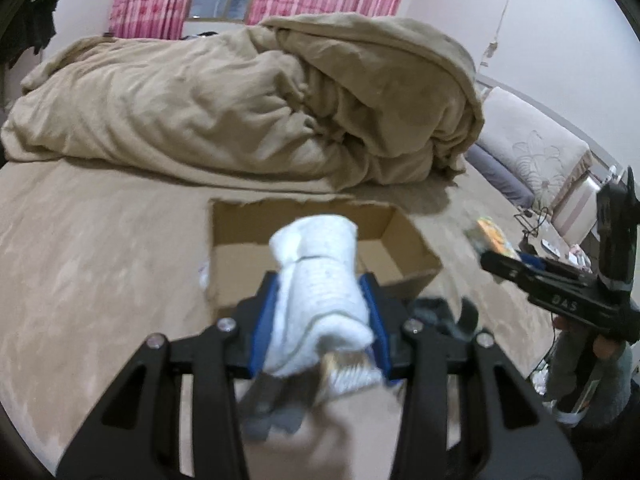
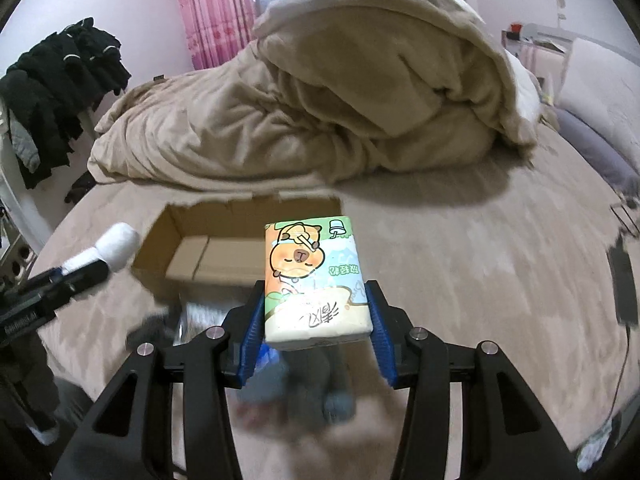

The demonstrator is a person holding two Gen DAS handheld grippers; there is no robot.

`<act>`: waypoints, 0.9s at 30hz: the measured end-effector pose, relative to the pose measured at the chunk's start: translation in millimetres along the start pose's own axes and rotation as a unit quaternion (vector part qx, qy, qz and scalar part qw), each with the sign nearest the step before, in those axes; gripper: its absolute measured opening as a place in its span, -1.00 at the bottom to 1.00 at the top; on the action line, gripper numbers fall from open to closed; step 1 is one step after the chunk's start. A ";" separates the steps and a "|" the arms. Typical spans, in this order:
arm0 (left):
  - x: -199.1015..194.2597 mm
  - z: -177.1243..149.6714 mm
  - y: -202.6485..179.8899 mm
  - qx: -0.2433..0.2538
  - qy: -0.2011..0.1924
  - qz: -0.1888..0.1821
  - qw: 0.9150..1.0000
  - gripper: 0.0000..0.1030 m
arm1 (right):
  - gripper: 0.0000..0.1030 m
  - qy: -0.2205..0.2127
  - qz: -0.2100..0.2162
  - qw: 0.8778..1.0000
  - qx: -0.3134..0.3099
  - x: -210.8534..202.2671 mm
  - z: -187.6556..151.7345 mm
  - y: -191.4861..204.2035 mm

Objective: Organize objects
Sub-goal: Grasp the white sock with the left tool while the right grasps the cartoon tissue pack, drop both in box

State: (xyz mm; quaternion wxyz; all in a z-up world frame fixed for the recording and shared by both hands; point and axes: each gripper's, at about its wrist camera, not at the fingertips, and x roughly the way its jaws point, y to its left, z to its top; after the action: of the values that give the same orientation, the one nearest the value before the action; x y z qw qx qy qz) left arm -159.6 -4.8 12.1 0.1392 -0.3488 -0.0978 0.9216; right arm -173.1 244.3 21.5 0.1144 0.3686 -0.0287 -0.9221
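An open cardboard box (image 1: pixel 404 240) (image 2: pixel 168 224) sits on the bed, with nothing visible inside. My left gripper (image 1: pixel 320 292) is shut on a rolled white sock (image 1: pixel 320 276) and holds it above the box's near edge; the sock also shows at the left of the right wrist view (image 2: pixel 116 246). My right gripper (image 2: pixel 316 300) is shut on a tissue pack (image 2: pixel 312 276) printed with a cartoon animal, held above the bed just right of the box. The right gripper and the pack (image 1: pixel 490 236) show at the right of the left wrist view.
A bunched tan duvet (image 1: pixel 248 96) (image 2: pixel 320 92) lies behind the box. Blurred grey and blue clothes (image 2: pixel 304 380) and grey socks (image 1: pixel 272 404) lie on the bed below the grippers. Dark clothes (image 2: pixel 60 92) hang at left. Pillows (image 1: pixel 532 148) and cables (image 2: pixel 624 280) are at right.
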 end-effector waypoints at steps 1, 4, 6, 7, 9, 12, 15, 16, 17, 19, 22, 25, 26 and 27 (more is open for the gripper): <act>8.5 4.9 -1.7 0.000 0.002 -0.003 1.000 -0.18 | -0.04 0.003 0.002 1.000 -0.001 8.6 6.6 0.6; 37.5 20.0 -6.9 0.012 0.000 0.003 1.000 -0.18 | -0.04 0.017 0.018 1.000 0.008 40.4 21.7 -1.4; 57.5 25.8 -7.4 0.016 0.005 0.012 1.000 -0.18 | -0.03 0.030 0.028 0.999 0.021 62.3 26.8 -4.5; 68.5 28.6 -6.7 0.022 0.007 0.021 1.000 -0.18 | -0.03 0.034 0.026 0.999 0.025 72.0 27.9 -5.2; 90.6 30.3 -2.7 0.027 0.018 0.036 0.999 -0.17 | -0.03 0.038 0.026 0.998 0.034 89.4 28.7 -6.4; 112.1 26.1 2.9 0.019 0.042 0.037 0.998 -0.15 | 0.02 0.041 0.054 0.997 0.045 106.2 29.5 -8.0; 117.4 21.7 1.6 0.027 0.050 0.044 0.997 -0.07 | 0.50 0.034 0.069 0.996 0.047 104.8 31.3 -9.7; 114.4 20.5 2.0 0.028 0.047 0.046 0.997 0.11 | 0.52 0.030 0.072 0.996 0.052 102.5 32.0 -11.4; 108.7 19.9 2.8 0.024 0.039 0.049 0.998 0.38 | 0.53 0.025 0.072 0.995 0.057 97.7 32.0 -14.1; 98.6 21.9 5.4 0.011 0.026 0.056 0.998 0.61 | 0.53 0.020 0.067 0.996 0.063 90.4 32.9 -16.6; 73.6 25.1 6.1 -0.002 0.014 0.054 0.998 0.62 | 0.53 0.008 0.059 0.996 0.064 68.3 31.7 -16.7; 40.1 24.5 -0.1 0.002 -0.005 0.047 0.999 0.62 | 0.53 -0.009 0.047 0.997 0.056 36.4 28.5 -12.8; 24.4 22.7 -4.1 0.009 -0.013 0.046 0.999 0.65 | 0.53 -0.019 0.042 0.998 0.051 21.1 27.0 -9.9; 14.6 21.8 -7.4 0.016 -0.018 0.046 0.999 0.67 | 0.53 -0.025 0.040 0.998 0.047 13.3 27.3 -7.6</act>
State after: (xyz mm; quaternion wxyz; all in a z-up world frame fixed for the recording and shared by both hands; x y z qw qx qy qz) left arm -183.3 5.0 21.2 0.1008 -0.3343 -0.0699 0.9345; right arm -202.5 247.7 31.3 0.1331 0.3493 -0.0896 -0.9232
